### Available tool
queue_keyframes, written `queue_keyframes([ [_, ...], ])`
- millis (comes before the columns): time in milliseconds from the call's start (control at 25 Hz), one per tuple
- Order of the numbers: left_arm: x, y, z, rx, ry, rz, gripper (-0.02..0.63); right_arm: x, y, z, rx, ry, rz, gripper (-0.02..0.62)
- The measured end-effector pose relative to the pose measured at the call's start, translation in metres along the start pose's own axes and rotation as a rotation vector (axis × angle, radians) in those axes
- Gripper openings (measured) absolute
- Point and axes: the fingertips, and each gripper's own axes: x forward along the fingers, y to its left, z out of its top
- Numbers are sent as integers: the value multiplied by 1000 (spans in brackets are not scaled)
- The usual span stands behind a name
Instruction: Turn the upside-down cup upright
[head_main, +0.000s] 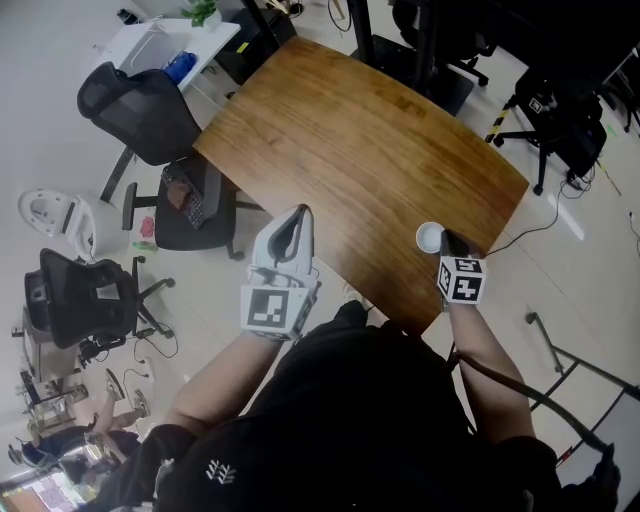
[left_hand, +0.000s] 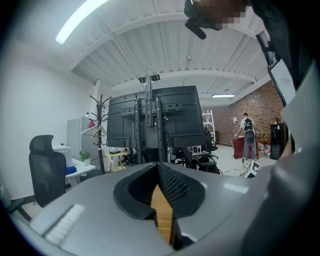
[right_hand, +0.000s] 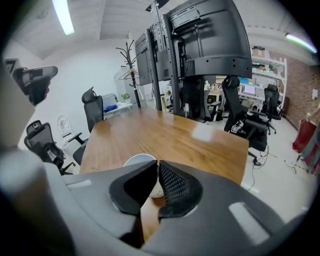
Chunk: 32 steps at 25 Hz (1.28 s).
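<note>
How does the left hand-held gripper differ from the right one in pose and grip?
The left hand-held gripper hangs at the near edge of the table with nothing between its jaws; the right hand-held gripper sits at the white cup, apparently pinching its wall. The left one looks out level at the room; the right one tilts down toward the table. Both have closed jaws.

The person wears a black short-sleeved shirt (head_main: 370, 420) with 1 small white emblem (head_main: 215, 470).
</note>
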Motion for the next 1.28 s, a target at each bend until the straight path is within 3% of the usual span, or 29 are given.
queue_keyframes([
  [160, -1, 0, -2, 1, 6, 2, 0, -14, -25, 8, -127, -11, -154, 14],
  [240, -1, -1, -4, 1, 6, 1, 0, -13, -27, 6, -180, 16, -180, 14],
  [480, -2, 6, -5, 25, 34, 29, 0, -3, 4, -2, -179, 34, -95, 18],
  [640, -3, 4, 2, 12, 3, 17, 0, 10, 17, -9, -184, 31, -59, 23],
  [1080, -4, 7, 5, 19, 1, 38, 0, 23, 24, -11, -157, 15, -4, 28],
  [1280, -3, 7, 8, 19, 0, 40, 0, 13, 4, -3, -82, -17, 29, 84],
])
